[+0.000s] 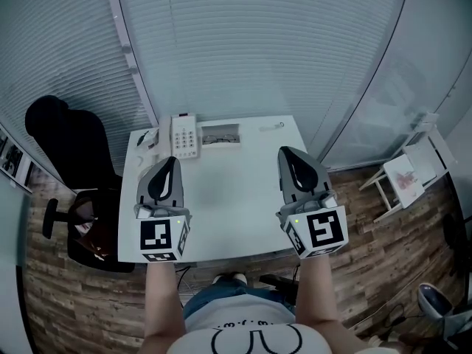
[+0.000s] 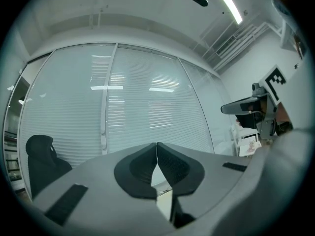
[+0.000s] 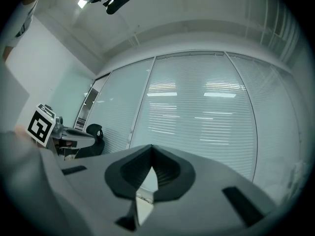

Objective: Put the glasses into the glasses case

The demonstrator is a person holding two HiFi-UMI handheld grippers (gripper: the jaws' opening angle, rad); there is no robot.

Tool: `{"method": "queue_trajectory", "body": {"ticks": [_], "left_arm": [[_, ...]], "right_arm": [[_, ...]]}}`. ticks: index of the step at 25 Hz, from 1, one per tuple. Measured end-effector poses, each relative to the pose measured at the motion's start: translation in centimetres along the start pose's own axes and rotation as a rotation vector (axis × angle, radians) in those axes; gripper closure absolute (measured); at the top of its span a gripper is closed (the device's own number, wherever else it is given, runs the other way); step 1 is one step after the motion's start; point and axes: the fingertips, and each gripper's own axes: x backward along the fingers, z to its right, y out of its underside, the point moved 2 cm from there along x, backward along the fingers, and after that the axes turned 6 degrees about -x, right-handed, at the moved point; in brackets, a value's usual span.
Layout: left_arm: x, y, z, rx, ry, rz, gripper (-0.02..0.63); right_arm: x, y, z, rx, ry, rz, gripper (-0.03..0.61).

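Observation:
A pale glasses case (image 1: pixel 220 134) lies at the far edge of the white table (image 1: pixel 221 198). Something thin and dark like glasses shows in it, too small to tell more. My left gripper (image 1: pixel 171 161) hovers over the table's left half, its jaws touching with nothing between them. My right gripper (image 1: pixel 286 152) hovers over the right half, also shut and empty. Both are well short of the case. In the left gripper view the left gripper (image 2: pixel 157 146) points roughly level at the blinds, so does the right gripper (image 3: pixel 151 149) in its own view. Neither view shows the case.
A white keypad device (image 1: pixel 184 136) sits left of the case, and a small item (image 1: pixel 147 137) lies at the far left corner. A black office chair (image 1: pixel 70 146) stands left of the table, a small white stool (image 1: pixel 409 172) at the right. Glass walls with blinds (image 1: pixel 258 43) lie behind.

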Motion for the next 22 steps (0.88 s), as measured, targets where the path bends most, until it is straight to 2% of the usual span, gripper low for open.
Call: {"method": "queue_trajectory", "body": {"ticks": [10,22], "left_arm": [[-0.2,-1.2,-1.0,-0.018,0.009,0.04,0.597],[-1.2,-1.8,-1.5,-0.022,0.032,0.072,0.597]], "right_arm": [[-0.6,0.0,-0.8,-0.004,0.013,0.009,0.569],[-1.6,0.4,-1.3,0.065,0.012,-0.016,0.569]]}}
